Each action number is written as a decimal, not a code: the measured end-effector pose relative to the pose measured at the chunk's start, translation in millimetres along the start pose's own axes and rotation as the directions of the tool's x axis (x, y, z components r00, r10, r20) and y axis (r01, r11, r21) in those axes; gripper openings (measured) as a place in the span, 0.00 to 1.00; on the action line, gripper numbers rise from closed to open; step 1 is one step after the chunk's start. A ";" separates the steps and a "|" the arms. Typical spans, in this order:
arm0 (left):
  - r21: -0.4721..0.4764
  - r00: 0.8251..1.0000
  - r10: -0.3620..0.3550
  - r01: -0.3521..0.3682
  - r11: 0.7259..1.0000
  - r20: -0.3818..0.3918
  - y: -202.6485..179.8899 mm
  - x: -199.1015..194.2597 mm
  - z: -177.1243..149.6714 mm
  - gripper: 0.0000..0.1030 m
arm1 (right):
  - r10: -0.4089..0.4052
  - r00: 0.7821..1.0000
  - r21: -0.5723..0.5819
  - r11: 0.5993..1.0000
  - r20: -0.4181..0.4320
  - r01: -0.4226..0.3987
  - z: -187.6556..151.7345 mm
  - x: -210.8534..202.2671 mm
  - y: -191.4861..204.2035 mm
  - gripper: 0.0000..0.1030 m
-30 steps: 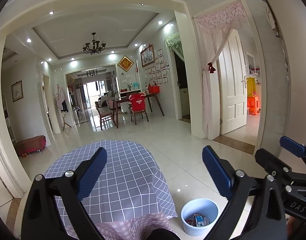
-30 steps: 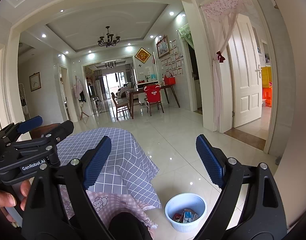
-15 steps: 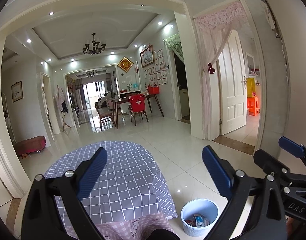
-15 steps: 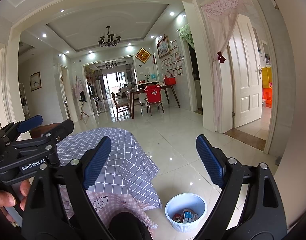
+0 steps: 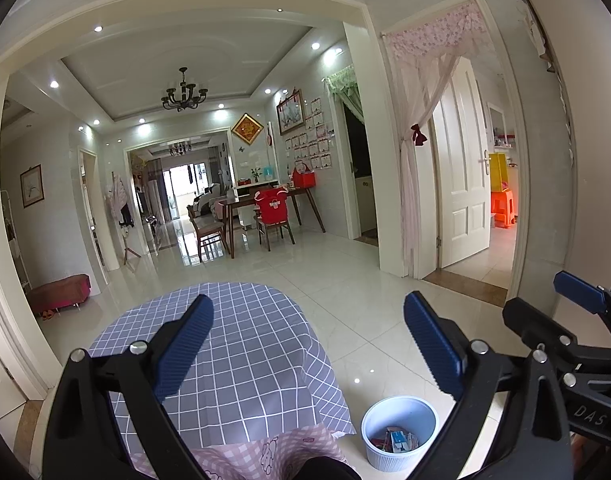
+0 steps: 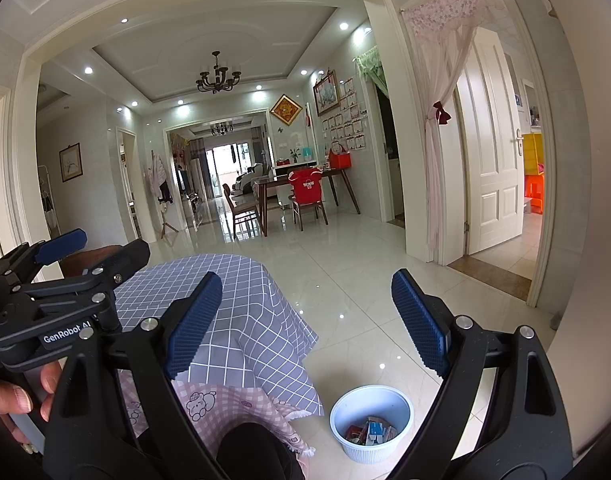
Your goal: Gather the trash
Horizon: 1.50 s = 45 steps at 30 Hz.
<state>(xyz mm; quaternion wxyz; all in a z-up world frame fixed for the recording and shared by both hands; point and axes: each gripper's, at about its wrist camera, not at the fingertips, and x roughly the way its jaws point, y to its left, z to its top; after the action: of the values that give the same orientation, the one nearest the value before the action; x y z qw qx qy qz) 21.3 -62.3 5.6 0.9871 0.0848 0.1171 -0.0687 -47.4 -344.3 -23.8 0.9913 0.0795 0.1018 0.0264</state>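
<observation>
Both grippers, left (image 5: 309,344) and right (image 6: 305,320), gape empty above the table (image 5: 241,344) edge; bin (image 5: 399,432) stands beside it on open floor (image 5: 345,280).

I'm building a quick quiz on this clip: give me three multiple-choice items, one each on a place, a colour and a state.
1. Where is the white bin?
A. on the table
B. on the floor beside the table
C. in the doorway

2. What colour is the tablecloth?
A. grey with a white grid
B. plain red
C. green stripes

3. How does the right gripper stand?
A. shut on a wrapper
B. shut, empty
C. open, empty

Key: 1 B, it stands on the tiles by the cloth's corner. 2 A, the checks show. 3 C, the fingers are apart with nothing between.
</observation>
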 end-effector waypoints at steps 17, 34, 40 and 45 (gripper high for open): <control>0.004 1.000 -0.006 0.006 1.000 -0.007 0.7 3.2 -4.1 0.91 | 0.000 1.000 0.000 1.000 -0.003 0.000 -3.3 -0.6 -0.1 0.83; 0.011 1.000 -0.008 0.008 1.000 -0.010 1.2 5.0 -8.2 0.91 | 0.002 1.000 0.000 1.000 -0.008 -0.002 -5.3 1.5 -1.0 0.83; 0.011 1.000 -0.011 0.011 1.000 -0.011 0.2 5.9 -9.2 0.91 | 0.001 1.000 0.000 1.000 -0.009 -0.001 -4.3 1.3 -0.6 0.83; 0.012 1.000 -0.010 0.010 1.000 -0.012 0.3 5.8 -7.8 0.91 | 0.001 1.000 0.000 1.000 -0.009 -0.001 -3.2 1.1 -0.9 0.83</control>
<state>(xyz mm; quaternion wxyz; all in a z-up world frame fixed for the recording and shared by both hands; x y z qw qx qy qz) 25.2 -61.3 -3.2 0.9855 0.0905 0.1229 -0.0740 -46.9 -344.7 -27.3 0.9908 0.0794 0.1064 0.0273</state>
